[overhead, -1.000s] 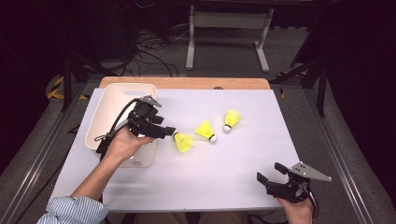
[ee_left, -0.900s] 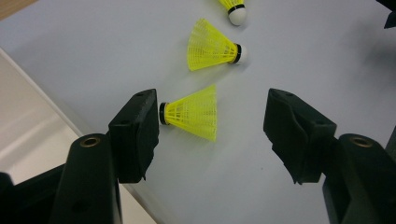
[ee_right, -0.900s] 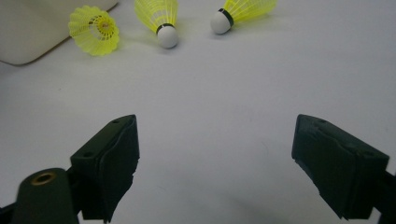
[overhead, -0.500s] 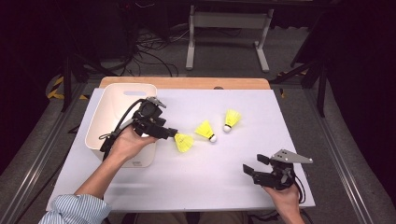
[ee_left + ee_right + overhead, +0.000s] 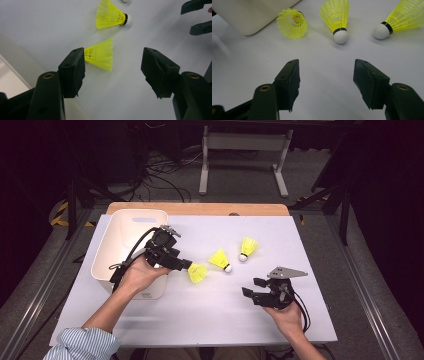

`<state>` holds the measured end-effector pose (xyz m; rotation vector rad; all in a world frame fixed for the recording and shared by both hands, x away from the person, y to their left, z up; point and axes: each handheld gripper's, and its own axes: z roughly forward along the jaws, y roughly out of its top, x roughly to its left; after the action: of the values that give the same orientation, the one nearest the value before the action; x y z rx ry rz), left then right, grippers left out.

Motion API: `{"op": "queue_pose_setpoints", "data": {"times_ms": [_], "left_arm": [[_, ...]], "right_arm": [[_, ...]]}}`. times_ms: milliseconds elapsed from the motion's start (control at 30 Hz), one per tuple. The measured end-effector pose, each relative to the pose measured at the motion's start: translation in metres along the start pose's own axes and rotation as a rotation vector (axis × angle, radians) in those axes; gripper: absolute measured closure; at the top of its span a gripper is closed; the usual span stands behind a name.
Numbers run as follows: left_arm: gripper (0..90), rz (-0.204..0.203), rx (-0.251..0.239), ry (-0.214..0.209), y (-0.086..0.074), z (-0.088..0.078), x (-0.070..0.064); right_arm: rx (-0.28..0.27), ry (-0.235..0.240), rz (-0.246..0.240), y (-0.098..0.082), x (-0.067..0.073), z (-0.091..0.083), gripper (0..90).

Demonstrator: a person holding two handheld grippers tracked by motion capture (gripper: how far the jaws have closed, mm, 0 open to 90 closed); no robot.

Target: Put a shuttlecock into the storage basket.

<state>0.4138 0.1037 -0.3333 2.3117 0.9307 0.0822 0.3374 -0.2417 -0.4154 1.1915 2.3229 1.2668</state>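
Note:
Three yellow shuttlecocks lie on the white table. The nearest shuttlecock [image 5: 198, 272] [image 5: 101, 53] rests just past my left gripper [image 5: 186, 265] [image 5: 113, 60]. Its narrow end is hidden behind one jaw, the other jaw stands well clear, and the gripper is open. The middle shuttlecock [image 5: 220, 259] [image 5: 337, 17] and the far one [image 5: 247, 247] [image 5: 398, 18] lie to the right. My right gripper [image 5: 250, 286] [image 5: 327, 63] hovers over bare table short of them. It is open with nothing between its jaws, which have just been closing.
A white bin [image 5: 127, 247] stands at the table's left, under my left hand, and its corner [image 5: 249, 12] shows in the right gripper view. A wooden board [image 5: 200, 208] edges the table's far side. The other gripper's jaws [image 5: 197, 15] show in the left gripper view.
My right gripper has moved from the table's front right corner up and left toward the shuttlecocks, and its jaws stand narrower. The left hand and the shuttlecocks have stayed put.

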Motion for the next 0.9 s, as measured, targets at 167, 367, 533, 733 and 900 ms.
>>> {"op": "queue_pose_setpoints", "data": {"times_ms": [167, 367, 533, 733, 900], "left_arm": [[36.7, 0.002, 0.005, 0.002, -0.001, 0.001, 0.000], [36.5, 0.003, 0.011, 0.007, -0.001, 0.002, 0.000], [36.6, 0.001, 0.018, 0.001, -0.001, 0.003, -0.001], [36.7, 0.006, 0.023, 0.002, -0.001, 0.003, -0.001], [36.6, 0.003, 0.024, 0.004, -0.001, 0.003, -0.001]], "right_arm": [[0.031, 0.011, -0.014, 0.007, 0.003, 0.014, 43.4], [0.071, 0.037, -0.036, 0.017, 0.008, 0.029, 48.1], [0.104, 0.058, -0.044, 0.027, 0.010, 0.042, 50.8], [0.135, 0.069, -0.051, 0.038, 0.014, 0.060, 54.0], [0.153, 0.075, -0.053, 0.044, 0.016, 0.074, 55.3]]}}
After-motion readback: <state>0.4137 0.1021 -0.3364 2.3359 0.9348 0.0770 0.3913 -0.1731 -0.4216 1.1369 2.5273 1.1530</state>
